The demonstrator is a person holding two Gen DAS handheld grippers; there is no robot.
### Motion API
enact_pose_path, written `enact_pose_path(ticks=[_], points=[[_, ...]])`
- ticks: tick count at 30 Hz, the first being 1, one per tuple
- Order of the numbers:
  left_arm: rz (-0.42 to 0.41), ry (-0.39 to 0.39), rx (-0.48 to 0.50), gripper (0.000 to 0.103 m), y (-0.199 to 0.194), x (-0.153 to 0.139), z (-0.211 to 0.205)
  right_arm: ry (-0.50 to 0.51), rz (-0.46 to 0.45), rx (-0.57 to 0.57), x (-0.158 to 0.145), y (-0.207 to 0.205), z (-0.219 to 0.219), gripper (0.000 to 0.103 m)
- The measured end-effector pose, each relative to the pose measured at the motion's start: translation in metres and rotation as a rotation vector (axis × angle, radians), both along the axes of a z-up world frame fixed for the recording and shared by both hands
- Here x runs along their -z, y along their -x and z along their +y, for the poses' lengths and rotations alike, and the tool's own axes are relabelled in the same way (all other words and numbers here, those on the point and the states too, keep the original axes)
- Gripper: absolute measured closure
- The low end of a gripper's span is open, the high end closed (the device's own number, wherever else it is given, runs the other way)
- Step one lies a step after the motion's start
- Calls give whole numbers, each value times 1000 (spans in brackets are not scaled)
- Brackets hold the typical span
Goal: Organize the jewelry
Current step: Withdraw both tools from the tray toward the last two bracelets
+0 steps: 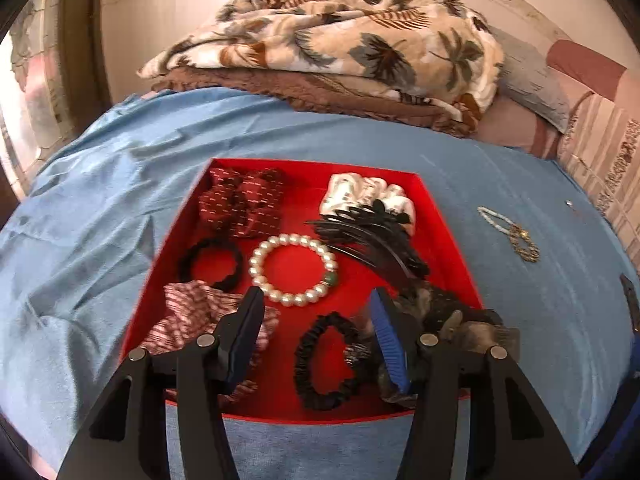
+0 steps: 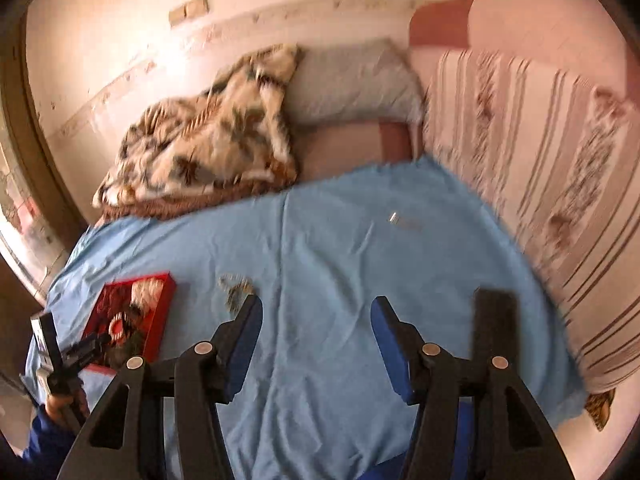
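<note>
A red tray (image 1: 448, 216) lies on the blue sheet and holds a pearl bracelet (image 1: 293, 269), a dark red scrunchie (image 1: 244, 200), a white scrunchie (image 1: 360, 196), black hair ties (image 1: 326, 360), a black comb clip (image 1: 372, 240) and a striped scrunchie (image 1: 192, 312). My left gripper (image 1: 318, 300) is open and empty just above the tray's near part. A beaded bracelet and chain (image 1: 510, 232) lie on the sheet right of the tray. In the right wrist view the tray (image 2: 160, 320) is at far left and the chain (image 2: 236, 290) lies beside my open, empty right gripper (image 2: 316, 308).
A folded leaf-print blanket (image 1: 328, 48) and a grey pillow (image 2: 352, 80) lie at the back of the bed. A striped cushion (image 2: 540, 168) lines the right side. A small silver item (image 2: 394, 218) lies on the sheet (image 2: 340, 240).
</note>
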State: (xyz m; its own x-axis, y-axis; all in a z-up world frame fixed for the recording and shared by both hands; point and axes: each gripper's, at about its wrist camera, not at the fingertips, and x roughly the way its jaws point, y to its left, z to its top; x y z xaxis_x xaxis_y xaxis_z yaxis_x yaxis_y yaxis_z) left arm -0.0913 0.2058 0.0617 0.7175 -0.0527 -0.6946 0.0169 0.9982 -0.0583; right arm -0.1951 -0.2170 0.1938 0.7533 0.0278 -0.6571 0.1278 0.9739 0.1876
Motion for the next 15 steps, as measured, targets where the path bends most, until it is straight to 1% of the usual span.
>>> enact_pose_path(ticks=[3, 6, 8, 11, 15], points=[[-47, -18, -69, 49, 3, -8, 6, -41, 26, -23, 27, -17, 3, 42], [-65, -17, -96, 49, 10, -19, 8, -93, 42, -17, 51, -37, 0, 42], [-79, -22, -93, 49, 18, -29, 5, -120, 64, -26, 68, -56, 2, 42], [-95, -59, -82, 49, 34, -47, -8, -129, 88, -57, 87, -78, 11, 42], [-97, -97, -22, 49, 46, -65, -42, -99, 80, -91, 102, -95, 24, 42]])
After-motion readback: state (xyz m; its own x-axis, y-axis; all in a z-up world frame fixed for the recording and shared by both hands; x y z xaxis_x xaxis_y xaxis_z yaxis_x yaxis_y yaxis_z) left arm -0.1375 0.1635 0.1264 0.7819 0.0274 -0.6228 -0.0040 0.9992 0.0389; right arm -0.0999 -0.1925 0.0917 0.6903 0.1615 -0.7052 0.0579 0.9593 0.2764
